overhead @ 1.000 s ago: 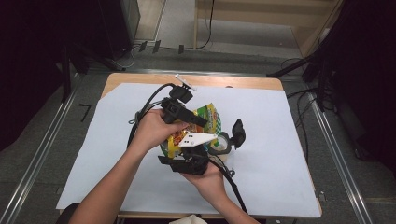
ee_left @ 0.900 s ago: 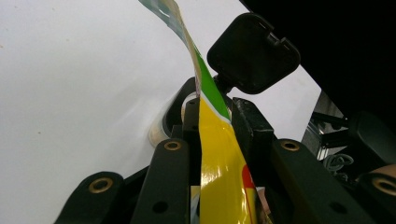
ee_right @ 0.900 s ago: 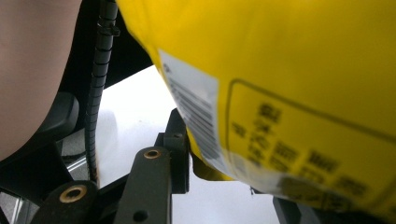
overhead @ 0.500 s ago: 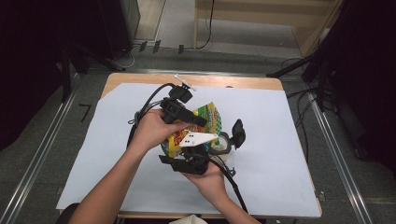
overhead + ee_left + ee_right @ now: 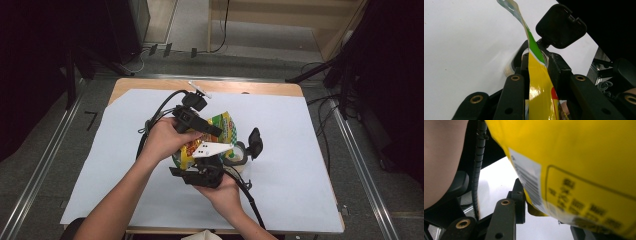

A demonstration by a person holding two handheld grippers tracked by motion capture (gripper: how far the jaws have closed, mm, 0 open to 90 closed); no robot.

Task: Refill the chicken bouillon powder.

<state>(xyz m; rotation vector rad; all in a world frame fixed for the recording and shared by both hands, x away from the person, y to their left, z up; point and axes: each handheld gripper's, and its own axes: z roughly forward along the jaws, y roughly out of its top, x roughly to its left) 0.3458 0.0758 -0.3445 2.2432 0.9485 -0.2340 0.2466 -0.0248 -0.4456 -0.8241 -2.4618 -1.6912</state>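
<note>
Both grippers are pinching the yellow snack bag [image 5: 202, 145] from opposite sides, probably to pull it open. The left gripper [image 5: 535, 65] has its jaws nearly closed on the bag's top edge; the right gripper [image 5: 200, 175] clamps the lower edge. The bag hangs right above the jar [image 5: 235, 155], lid [image 5: 561, 26] flipped open, presumably for pouring.

Even overhead light falls on the white sheet [image 5: 300, 150] in the high view, with soft shadows beneath the person's hands while the surrounding room sinks into darkness. Glare streaks the glossy yellow packet [image 5: 537, 92] between the left gripper [image 5: 536, 67] jaws. In the right gripper view the packet's print, just above the jaws, is blurred.
</note>
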